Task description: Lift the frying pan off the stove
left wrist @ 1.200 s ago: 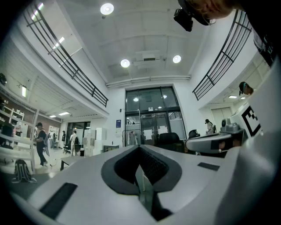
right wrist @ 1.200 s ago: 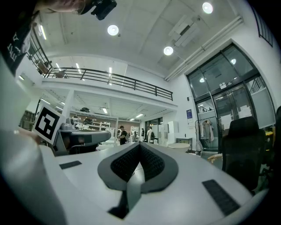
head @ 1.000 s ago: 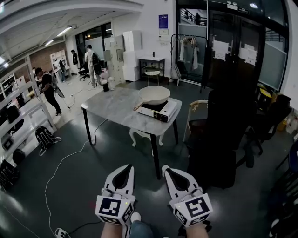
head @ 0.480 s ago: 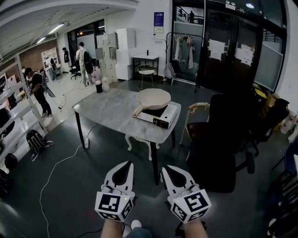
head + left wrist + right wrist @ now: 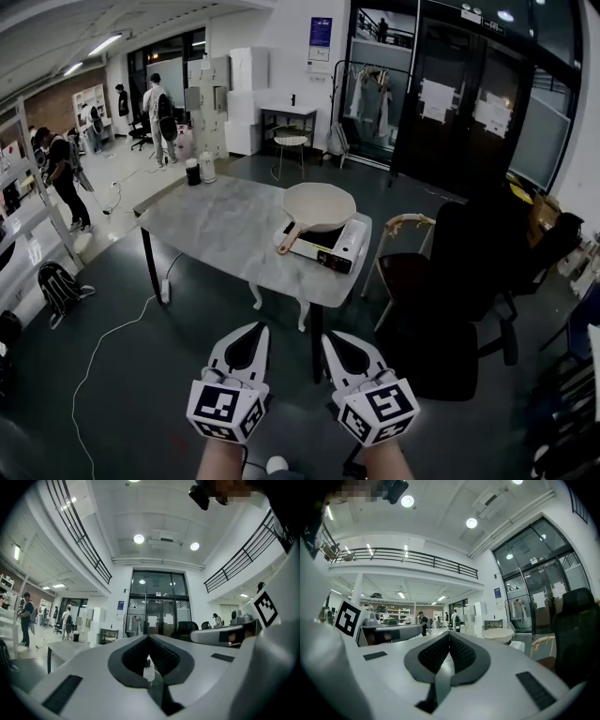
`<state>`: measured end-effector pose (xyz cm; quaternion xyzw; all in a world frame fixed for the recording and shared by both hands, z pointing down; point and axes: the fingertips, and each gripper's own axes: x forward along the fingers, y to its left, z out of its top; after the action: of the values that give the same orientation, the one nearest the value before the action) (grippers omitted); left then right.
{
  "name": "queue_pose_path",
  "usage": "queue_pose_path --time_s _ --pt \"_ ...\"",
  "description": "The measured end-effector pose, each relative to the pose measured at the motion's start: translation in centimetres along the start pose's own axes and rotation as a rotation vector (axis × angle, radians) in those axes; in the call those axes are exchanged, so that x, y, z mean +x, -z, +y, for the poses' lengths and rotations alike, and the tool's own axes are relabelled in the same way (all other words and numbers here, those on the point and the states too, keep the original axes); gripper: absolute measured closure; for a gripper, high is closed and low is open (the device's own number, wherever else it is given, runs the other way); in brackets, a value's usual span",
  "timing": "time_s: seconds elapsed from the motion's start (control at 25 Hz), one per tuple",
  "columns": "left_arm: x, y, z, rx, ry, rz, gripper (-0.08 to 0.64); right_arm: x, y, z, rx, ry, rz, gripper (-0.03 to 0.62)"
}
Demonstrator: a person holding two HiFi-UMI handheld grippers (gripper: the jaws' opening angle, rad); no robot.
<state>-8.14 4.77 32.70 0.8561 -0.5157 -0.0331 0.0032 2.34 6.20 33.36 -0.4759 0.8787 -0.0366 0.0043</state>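
**A:** Where's the pan?

**B:** The pan (image 5: 319, 206) sits on the stove (image 5: 342, 248), untouched. Its handle (image 5: 289, 241) sticks out toward seven o'clock. The stove is on the table (image 5: 216, 225), near its right-hand end.

**A:** Anything changed over the last second?

**B:** Yes. In the head view the table and pan now look bigger and closer than they did, so the person has been walking up to them. Nothing on the table has shifted.

**A:** And the grippers?

**B:** The left gripper (image 5: 257, 330) and right gripper (image 5: 331, 337) are side by side at six o'clock, pointing level toward twelve. Each has its jaws pressed fully together with nothing between them.

**A:** So how far along is the task?

**B:** I'd say this is only the approach. Bare floor (image 5: 169, 347) lies between the grippers and the table, so the pan is well out of reach. One pair of jaws must open before it can take the handle. A dark chair (image 5: 469, 272) stands at three o'clock of the table, and coming in from the left looks clearer.
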Motion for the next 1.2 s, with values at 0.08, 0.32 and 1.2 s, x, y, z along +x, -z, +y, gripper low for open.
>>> queue_pose_path --time_s 0.08,0.32,1.2 --pt "0.5 0.2 1.2 0.004 0.011 0.016 0.549 1.3 0.0 0.1 0.019 0.007 -0.001 0.568" --pt "1.0 0.5 4.3 -0.027 0.021 0.015 0.549 3.9 -0.1 0.5 0.102 -0.021 -0.028 0.568" --pt "16.6 7.1 11.2 -0.245 0.16 0.242 0.33 18.9 1.7 -10.8 0.235 -0.019 -0.024 0.568"
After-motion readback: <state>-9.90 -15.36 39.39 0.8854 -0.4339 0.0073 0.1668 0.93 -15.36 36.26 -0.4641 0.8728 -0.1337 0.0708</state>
